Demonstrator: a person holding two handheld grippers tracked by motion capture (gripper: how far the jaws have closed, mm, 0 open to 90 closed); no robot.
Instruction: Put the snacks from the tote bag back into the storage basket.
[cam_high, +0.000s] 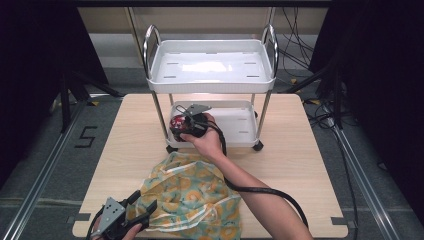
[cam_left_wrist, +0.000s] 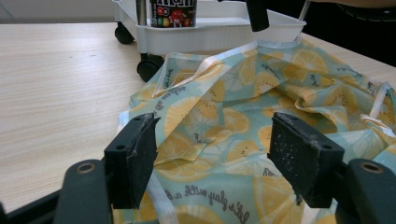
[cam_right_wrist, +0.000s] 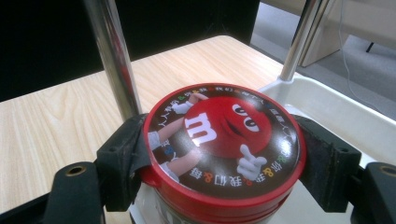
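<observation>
1. Right gripper (cam_right_wrist: 223, 161) pinches the candy tin (cam_right_wrist: 223, 154), one pad pressed to each side of its red lid.
2. Seen from the high view, that candy tin (cam_high: 178, 123) sits in the lower tray (cam_high: 240, 125) of the white cart (cam_high: 212, 67), at the tray's 9 o'clock corner, beside a chrome post (cam_right_wrist: 114, 60).
3. Left gripper (cam_left_wrist: 212, 161) hovers with jaws spread over the lemon-print cloth (cam_left_wrist: 243, 107), gripping nothing.
4. That cloth lies crumpled on the wooden table (cam_high: 130, 135) at 6 o'clock from the cart, its far edge reaching the cart's base.

We see the chrome cart post (cam_right_wrist: 114, 60) just beside the red-lidded candy can (cam_right_wrist: 224, 144); the white lower tray's (cam_high: 240, 122) right half stays free.
</observation>
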